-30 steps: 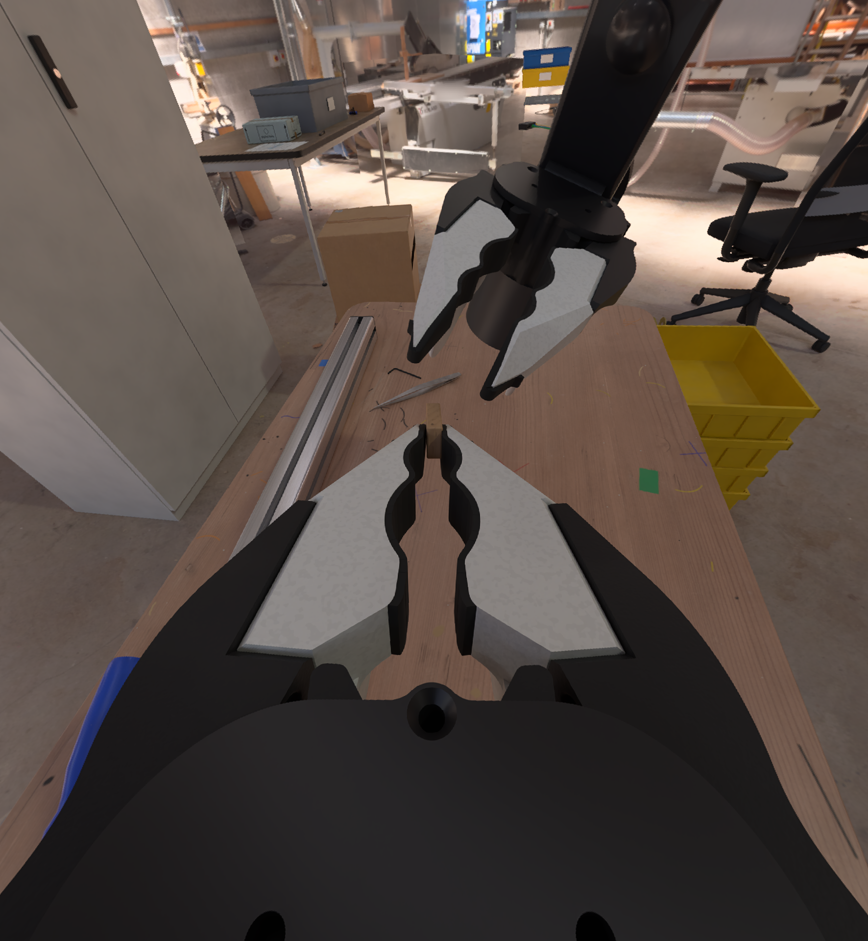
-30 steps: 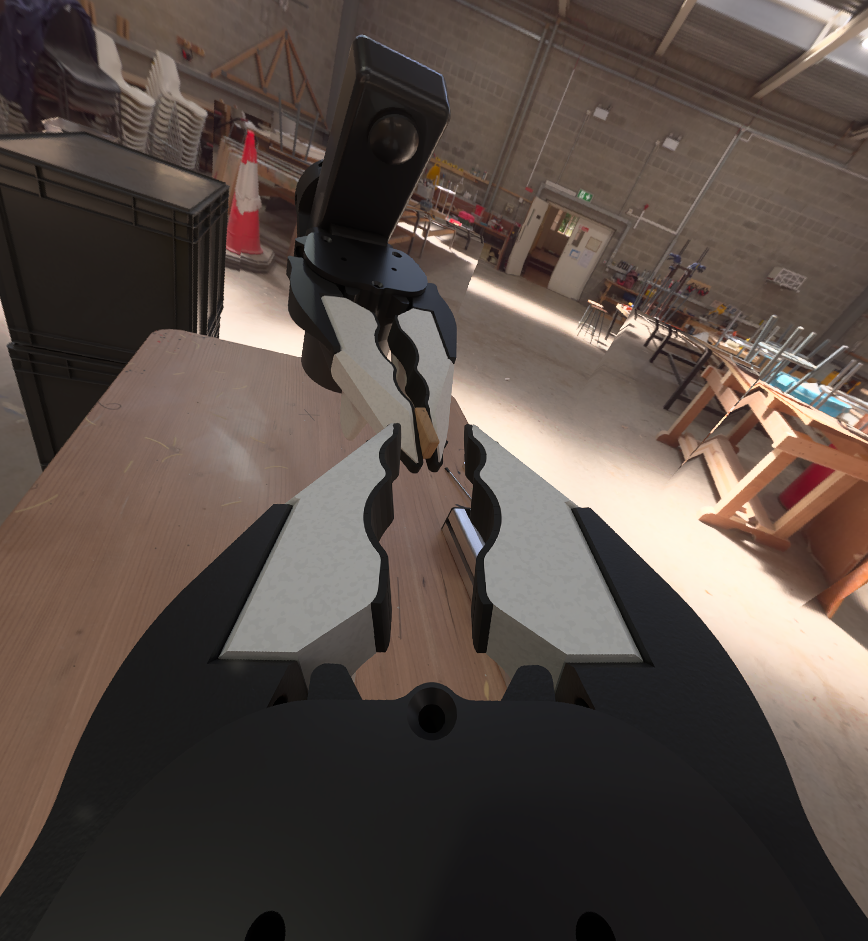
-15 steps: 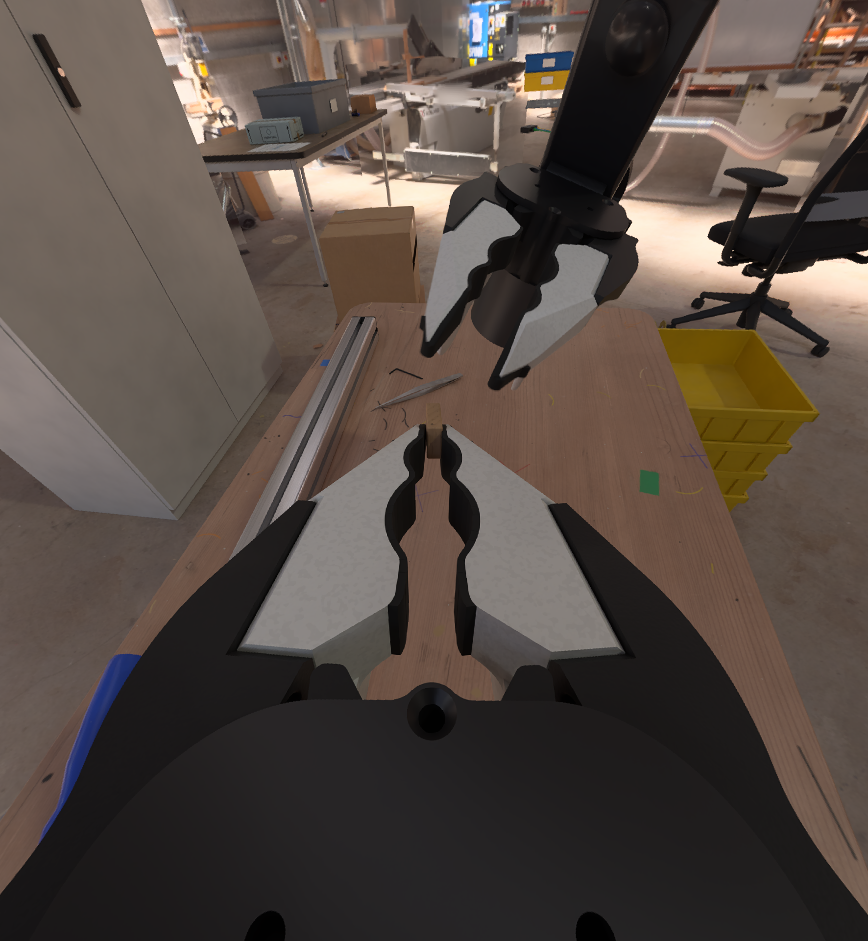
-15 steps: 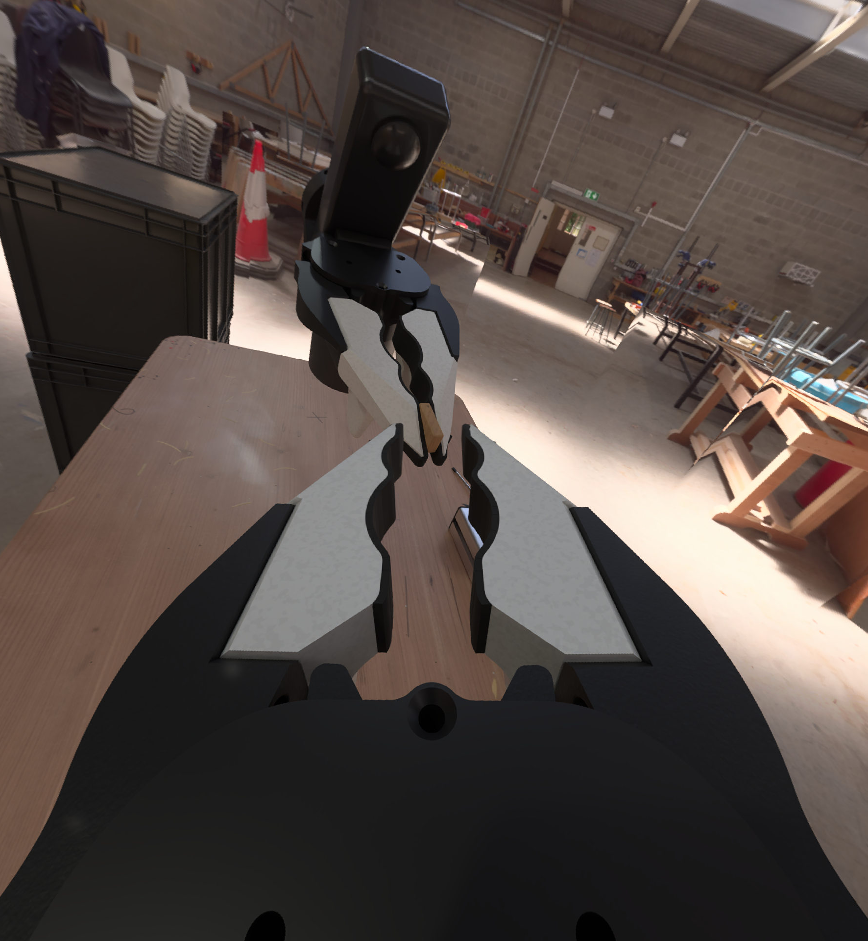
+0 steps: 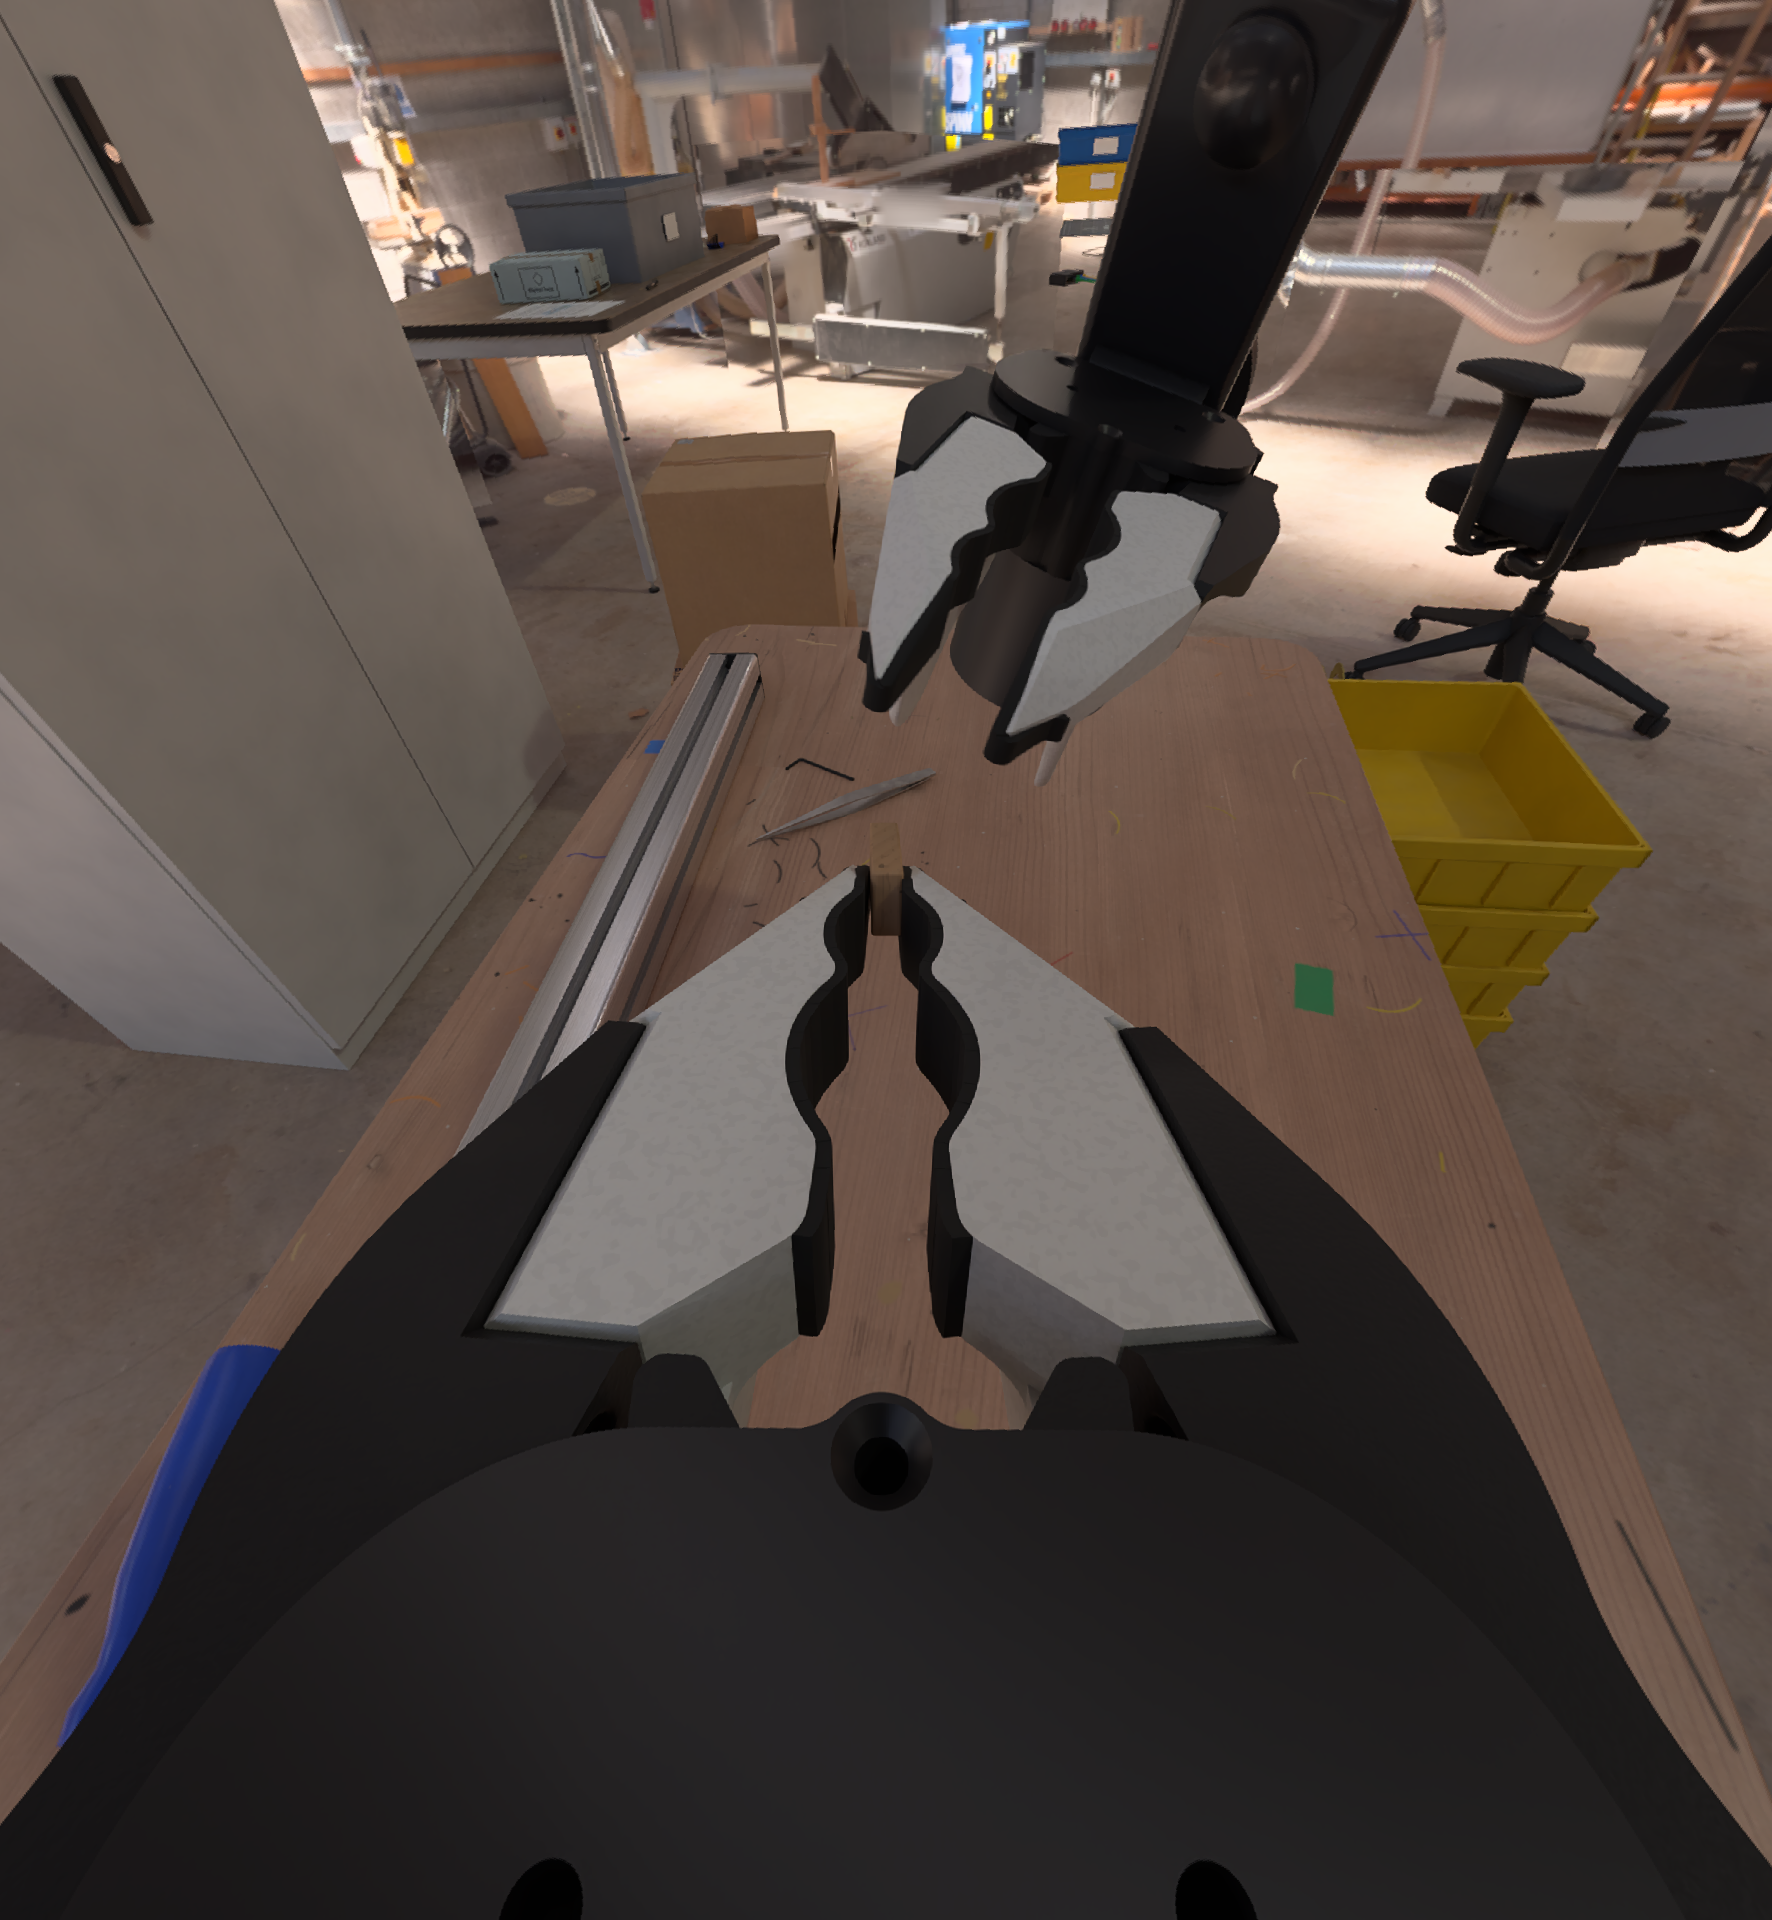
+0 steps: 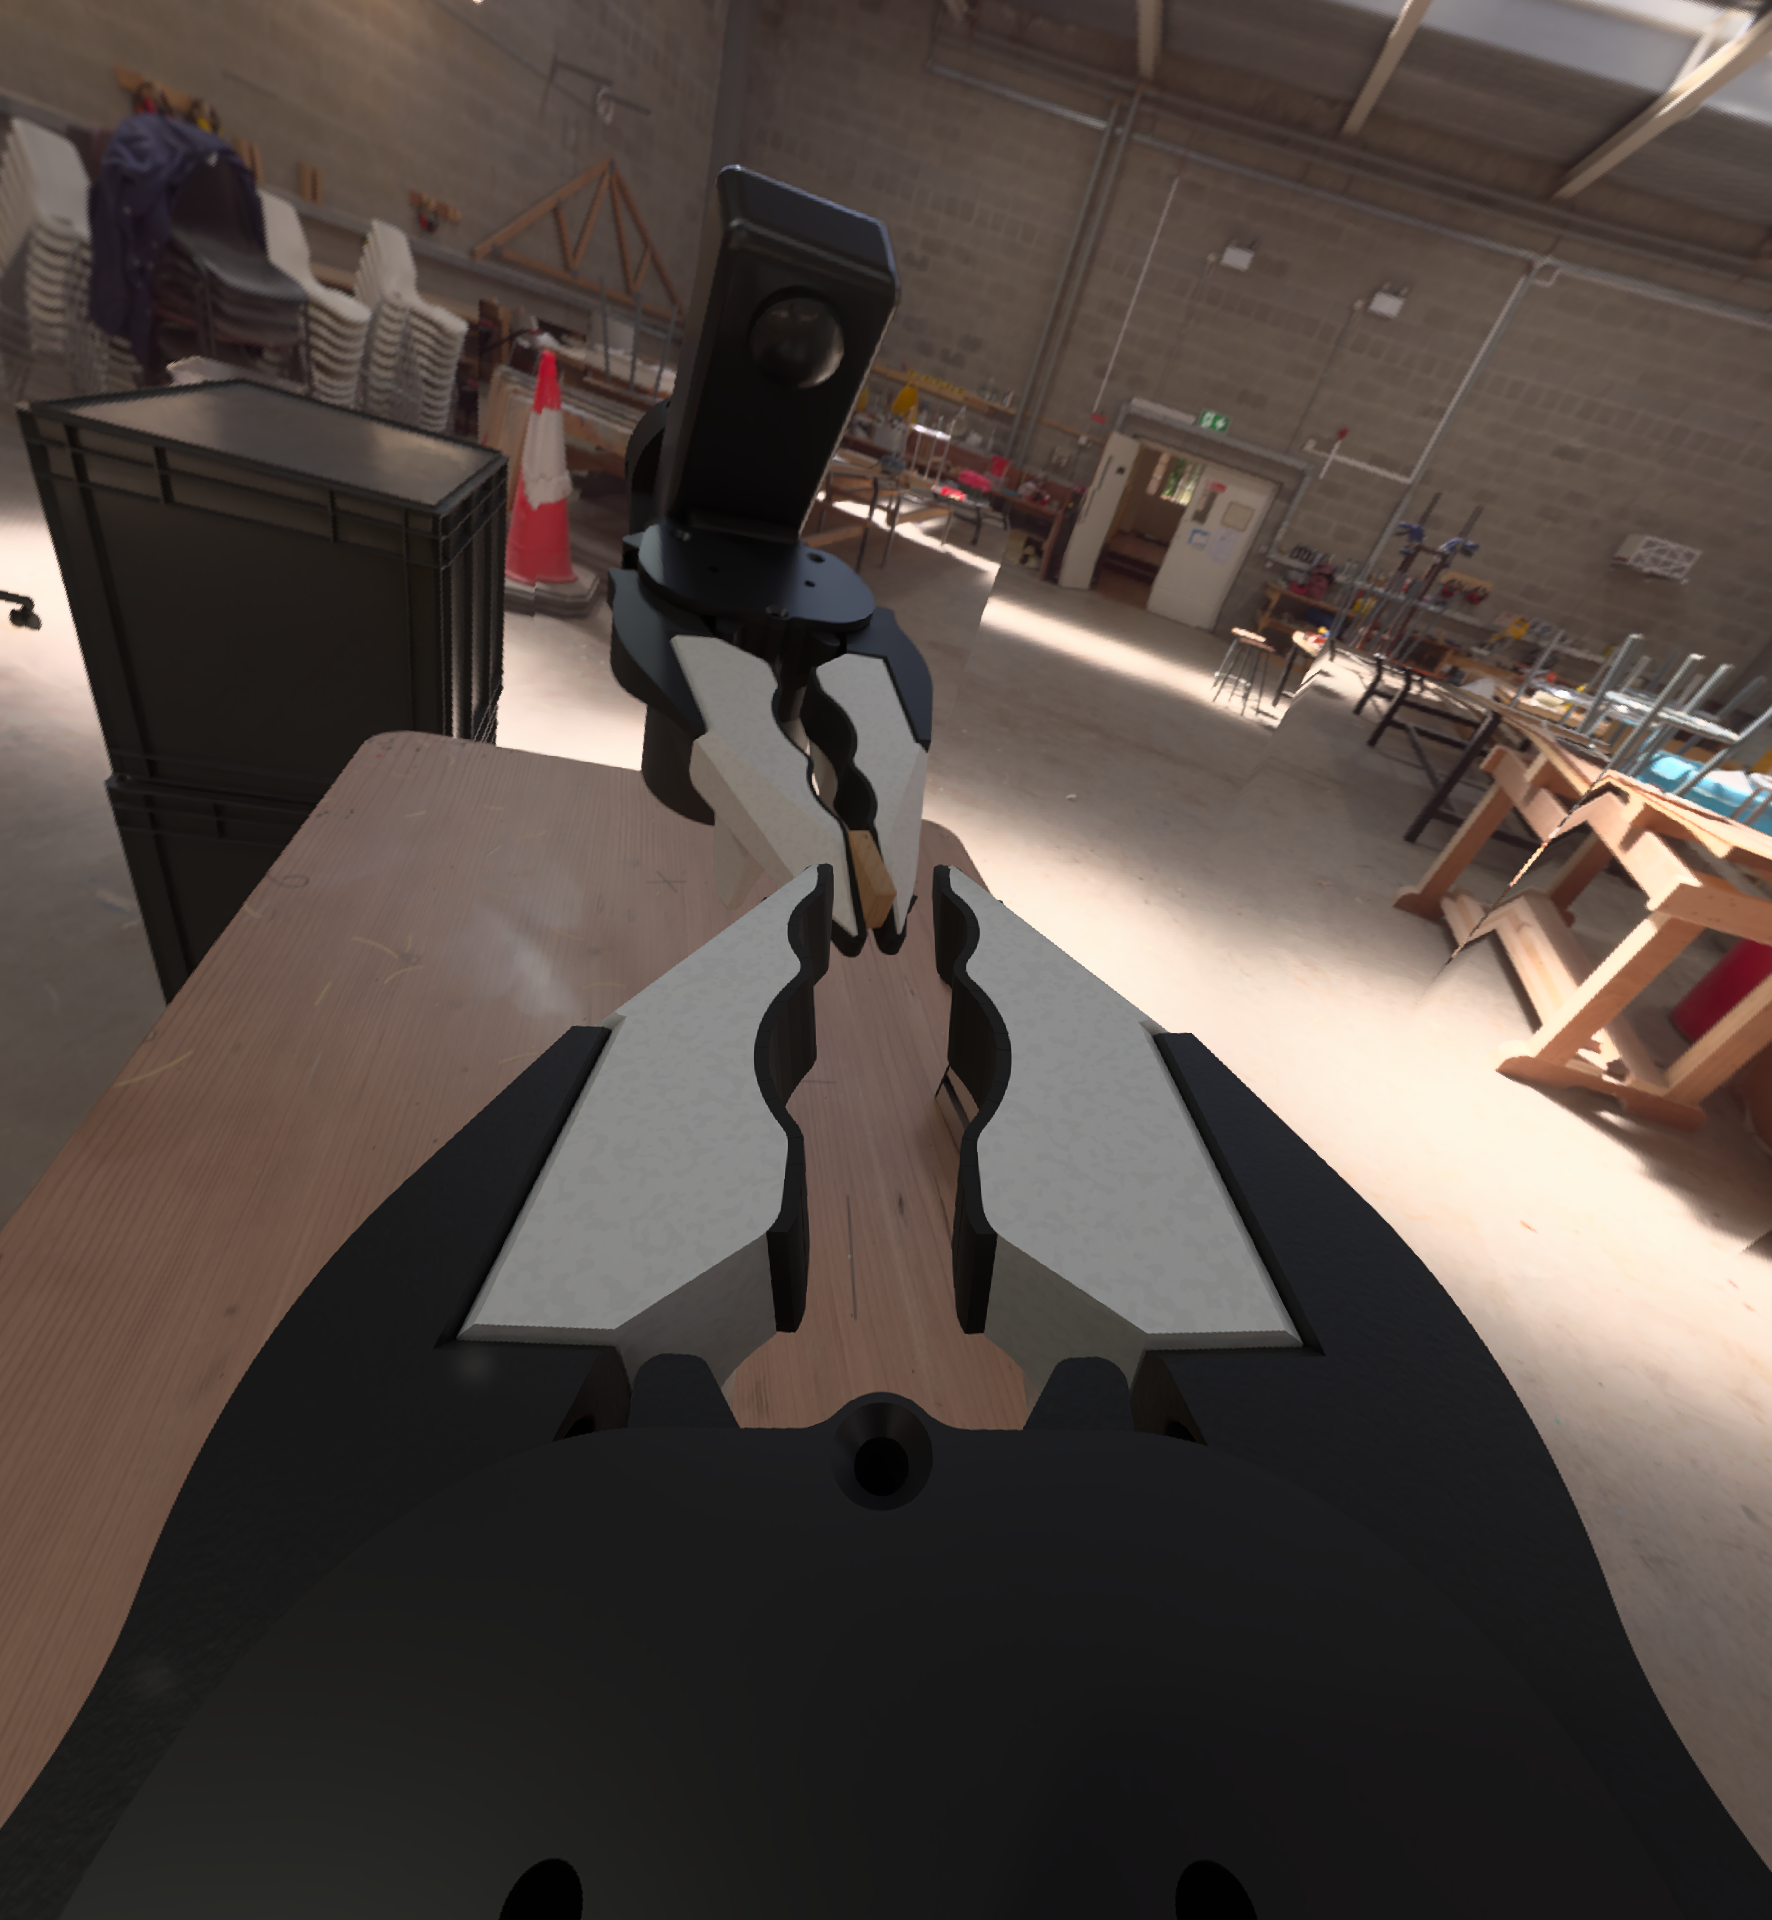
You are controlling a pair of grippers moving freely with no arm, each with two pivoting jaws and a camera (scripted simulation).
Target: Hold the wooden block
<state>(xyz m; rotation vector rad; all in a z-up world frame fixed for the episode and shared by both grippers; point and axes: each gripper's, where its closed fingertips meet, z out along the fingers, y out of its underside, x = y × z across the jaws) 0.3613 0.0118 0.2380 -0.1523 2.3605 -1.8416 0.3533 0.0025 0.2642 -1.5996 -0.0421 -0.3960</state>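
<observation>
Gripping the wooden block (image 5: 884, 881) at the very tips, the left gripper (image 5: 883, 894) is sitting centre frame in the left wrist view, its jaws clamped on the block's two side faces. Only the tips are biting, probably because the block is small and narrow, so the wider scallops farther back are doing nothing. In the right wrist view the block (image 6: 869, 871) is showing as a pale tan sliver between that gripper's (image 6: 874, 914) tips, upper centre, tilted, and it looks clear of the wooden table (image 6: 362, 997), though I cannot tell for sure.

The right gripper (image 6: 880, 914) is hanging with its jaws apart and nothing between them, pointing at the block from the opposite side, just short of it, likely standing by. In the left wrist view it (image 5: 949, 732) is hovering above the table, upper centre.

Tweezers (image 5: 840, 805) and a metal rail (image 5: 643, 862) are lying left of the block, untouched. A yellow bin (image 5: 1474, 779) is standing at right beside the table.
</observation>
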